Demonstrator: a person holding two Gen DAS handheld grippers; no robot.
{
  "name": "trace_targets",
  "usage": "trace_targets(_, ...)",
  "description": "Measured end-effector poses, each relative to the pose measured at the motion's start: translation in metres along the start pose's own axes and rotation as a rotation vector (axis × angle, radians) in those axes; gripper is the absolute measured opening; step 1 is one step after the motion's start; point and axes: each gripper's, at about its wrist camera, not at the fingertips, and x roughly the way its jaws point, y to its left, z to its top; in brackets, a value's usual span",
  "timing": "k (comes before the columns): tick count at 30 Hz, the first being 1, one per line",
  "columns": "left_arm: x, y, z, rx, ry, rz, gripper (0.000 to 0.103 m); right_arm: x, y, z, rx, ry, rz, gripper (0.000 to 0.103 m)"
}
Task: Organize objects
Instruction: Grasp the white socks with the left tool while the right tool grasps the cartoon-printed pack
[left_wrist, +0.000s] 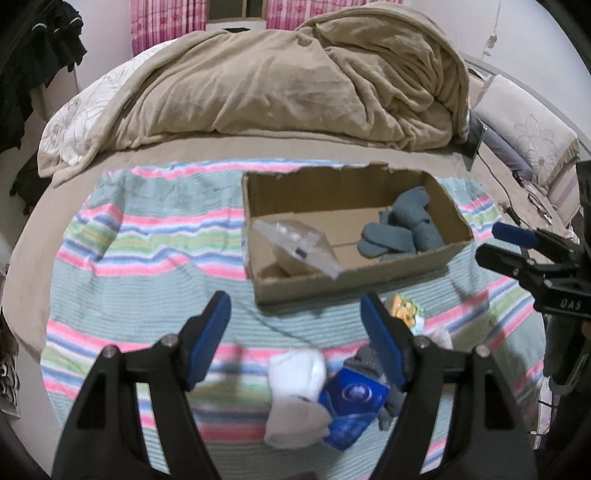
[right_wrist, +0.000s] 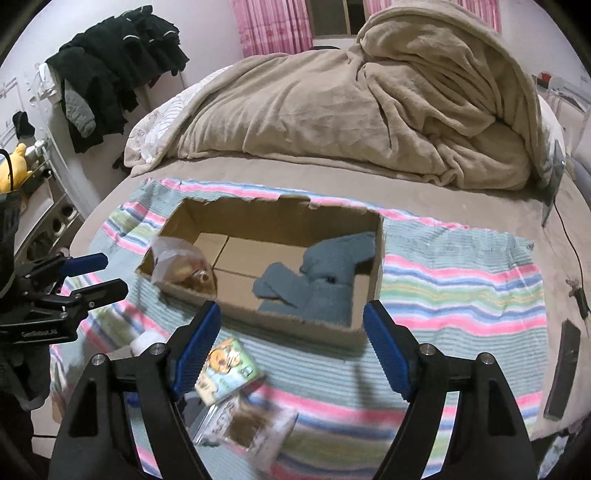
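An open cardboard box (left_wrist: 354, 284) (right_wrist: 306, 328) sits on a striped towel on the bed. It holds grey-blue socks (left_wrist: 402, 229) (right_wrist: 325, 273) and a clear plastic bag (left_wrist: 299, 247) (right_wrist: 181, 262). My left gripper (left_wrist: 295, 314) is open and empty above a white rolled cloth (left_wrist: 295, 395), a blue packet (left_wrist: 354, 402) and a grey item (left_wrist: 391, 402). My right gripper (right_wrist: 291, 325) is open and empty above a cartoon snack packet (right_wrist: 229, 369) (left_wrist: 406, 312) and a clear packet with brown contents (right_wrist: 247, 432).
The striped towel (left_wrist: 147, 229) (right_wrist: 461, 288) covers the bed's near part. A crumpled beige blanket (left_wrist: 295, 81) (right_wrist: 369, 103) lies behind the box. A dark remote (right_wrist: 563, 373) and a cable (right_wrist: 576, 280) lie at the right. Dark clothes (right_wrist: 110, 66) hang at the left.
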Motion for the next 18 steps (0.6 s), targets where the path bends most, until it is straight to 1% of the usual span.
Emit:
trace_targets(8, 0.003, 0.006, -0.027, -0.034, 0.036, 0.001, 0.074, 0.003, 0.012, -0.022, 0.010, 0.037, 0.015, 0.082)
trace_targets(18, 0.030, 0.013, -0.053, -0.057, 0.116, -0.002, 0.074, 0.035, 0.030, -0.046, 0.025, 0.121, 0.063, 0.082)
